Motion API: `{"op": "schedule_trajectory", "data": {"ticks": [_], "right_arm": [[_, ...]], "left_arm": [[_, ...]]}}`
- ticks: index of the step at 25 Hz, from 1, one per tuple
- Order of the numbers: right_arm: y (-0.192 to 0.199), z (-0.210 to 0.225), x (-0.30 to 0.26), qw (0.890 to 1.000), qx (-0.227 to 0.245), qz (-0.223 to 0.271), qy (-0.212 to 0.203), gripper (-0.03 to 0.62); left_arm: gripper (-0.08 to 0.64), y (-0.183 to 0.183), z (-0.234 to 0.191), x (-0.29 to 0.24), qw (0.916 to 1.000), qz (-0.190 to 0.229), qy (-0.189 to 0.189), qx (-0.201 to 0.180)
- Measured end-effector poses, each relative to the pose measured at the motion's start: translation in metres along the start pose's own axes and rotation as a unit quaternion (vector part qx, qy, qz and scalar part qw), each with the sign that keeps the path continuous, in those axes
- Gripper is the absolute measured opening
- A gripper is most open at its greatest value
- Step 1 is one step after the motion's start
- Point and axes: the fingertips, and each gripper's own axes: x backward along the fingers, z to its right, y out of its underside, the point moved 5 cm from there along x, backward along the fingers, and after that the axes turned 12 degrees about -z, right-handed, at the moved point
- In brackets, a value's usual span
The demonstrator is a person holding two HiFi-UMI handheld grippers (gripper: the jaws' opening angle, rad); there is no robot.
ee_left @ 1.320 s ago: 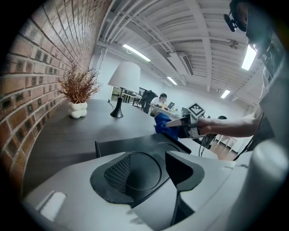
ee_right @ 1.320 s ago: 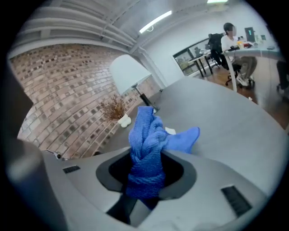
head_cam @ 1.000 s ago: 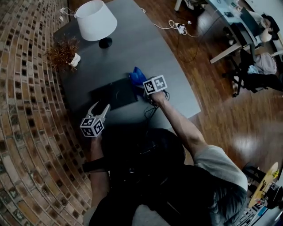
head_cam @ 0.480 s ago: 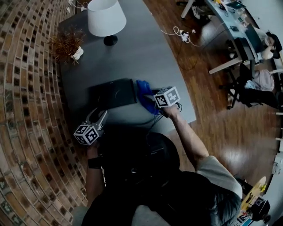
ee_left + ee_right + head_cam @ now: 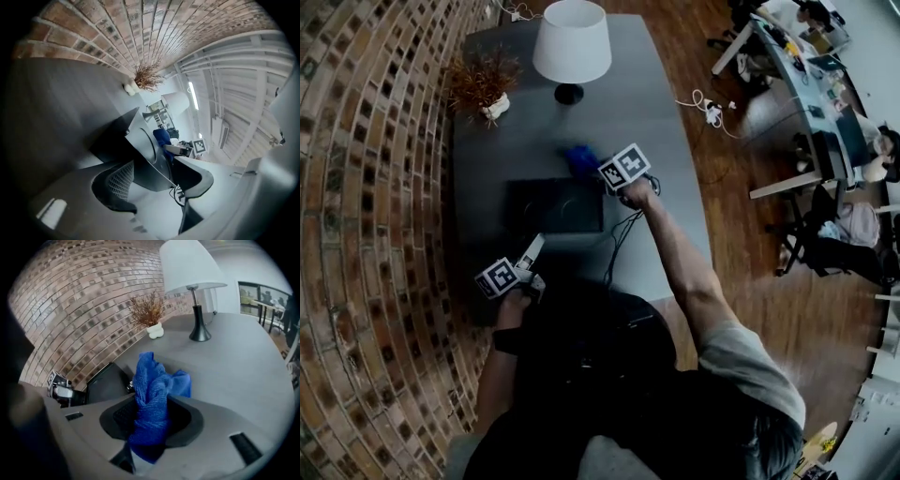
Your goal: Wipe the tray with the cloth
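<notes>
Right tongs [image 5: 152, 420] clamp cloth [image 5: 151, 380], partly hiding tray [image 5: 105, 380]

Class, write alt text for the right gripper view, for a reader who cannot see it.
The right gripper clamps a bunched blue cloth above a grey table. A black tray lies to the left; beyond stand a white lamp and a dried plant by a brick wall.

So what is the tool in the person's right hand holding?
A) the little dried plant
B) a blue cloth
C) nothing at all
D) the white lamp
B: in the right gripper view, the blue cloth is bunched up and pinched between the fingers of the right gripper.
</notes>
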Motion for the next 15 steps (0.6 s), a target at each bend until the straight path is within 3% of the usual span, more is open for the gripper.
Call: {"op": "schedule_trajectory", "data": {"ticks": [4,7,12,15], "right_arm": [[0.027,-0.010,0.004,0.998,-0.034,-0.007,-0.052,0.135],[0.065,-0.037,0.007,0.992,-0.090,0.026,-0.083,0.135],[0.111,-0.108,-0.009,0.969,-0.189,0.101,-0.126,0.135],[0.123,-0.118,-0.013,0.958,-0.220,0.127,-0.129,0.137]], "left_arm": [[0.261,-0.030,-0.008,-0.004,0.9996,0.009,-0.021,-0.015],[0.285,-0.062,-0.015,-0.017,0.9990,0.000,-0.031,-0.033],[0.291,-0.108,-0.013,-0.059,0.9944,-0.042,-0.036,-0.090],[0.290,-0.112,-0.003,-0.064,0.9902,-0.061,-0.040,-0.119]]}}
